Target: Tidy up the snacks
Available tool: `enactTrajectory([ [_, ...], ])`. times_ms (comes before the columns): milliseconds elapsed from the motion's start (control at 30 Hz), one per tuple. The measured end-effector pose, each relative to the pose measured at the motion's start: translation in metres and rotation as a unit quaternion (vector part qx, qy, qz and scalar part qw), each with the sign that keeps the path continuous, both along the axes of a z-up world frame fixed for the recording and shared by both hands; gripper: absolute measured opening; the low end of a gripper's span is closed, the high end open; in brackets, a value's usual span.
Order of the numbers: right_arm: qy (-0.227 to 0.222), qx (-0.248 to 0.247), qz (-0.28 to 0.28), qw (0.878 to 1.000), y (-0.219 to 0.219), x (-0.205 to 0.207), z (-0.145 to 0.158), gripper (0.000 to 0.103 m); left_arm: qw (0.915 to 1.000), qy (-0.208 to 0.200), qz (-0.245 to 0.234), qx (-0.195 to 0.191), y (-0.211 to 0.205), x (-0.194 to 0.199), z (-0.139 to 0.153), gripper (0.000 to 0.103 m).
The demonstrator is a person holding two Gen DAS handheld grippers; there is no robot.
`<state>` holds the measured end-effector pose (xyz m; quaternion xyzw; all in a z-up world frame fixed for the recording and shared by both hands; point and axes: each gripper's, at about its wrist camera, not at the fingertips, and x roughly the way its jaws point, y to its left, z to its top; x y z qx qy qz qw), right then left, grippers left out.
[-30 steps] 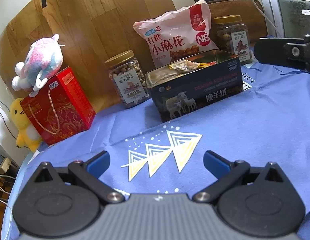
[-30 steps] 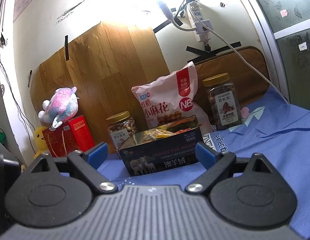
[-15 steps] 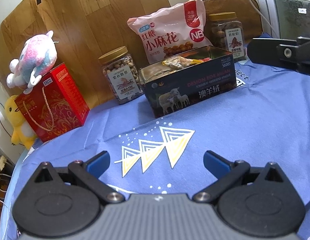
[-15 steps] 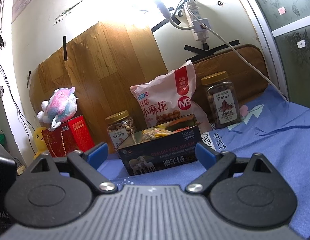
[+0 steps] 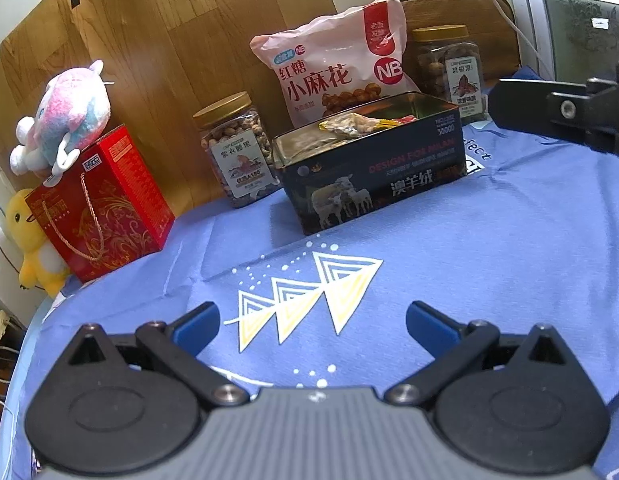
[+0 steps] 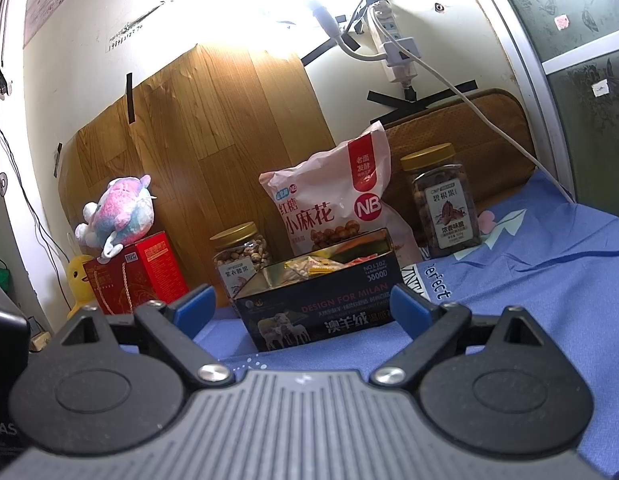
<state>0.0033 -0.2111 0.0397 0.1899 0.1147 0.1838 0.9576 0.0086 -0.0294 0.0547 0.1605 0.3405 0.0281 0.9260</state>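
A pink-and-blue plush toy (image 5: 63, 114) sits atop a red gift box (image 5: 97, 204), with a yellow duck plush (image 5: 31, 240) beside it. Blue patterned cloth (image 5: 489, 248) covers the table. A wooden board (image 6: 213, 128) leans behind; a power strip (image 6: 393, 46), seemingly taped, hangs on the wall.

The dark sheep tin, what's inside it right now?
The open tin holds a few small wrapped snack packets, yellowish and red, near its top. Its walls hide whatever lies deeper, so the full contents and count can't be seen.
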Motion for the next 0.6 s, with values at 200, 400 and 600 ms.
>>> enactTrajectory([
  [200,0.000,0.000,0.000,1.000,-0.0002,0.0000,-0.0002,0.096,1.0000,0.000,0.000,0.000,0.0000,-0.0005,0.0004,0.103],
  [400,0.000,0.000,0.000,1.000,-0.0003,0.0000,-0.0002,0.096,1.0000,0.003,-0.001,-0.002,-0.0004,-0.0001,-0.0004,0.103],
  [600,0.001,0.000,0.001,1.000,-0.0001,0.0004,-0.0002,0.096,0.9997,0.017,-0.001,-0.017,0.0029,0.0030,-0.0032,0.103],
])
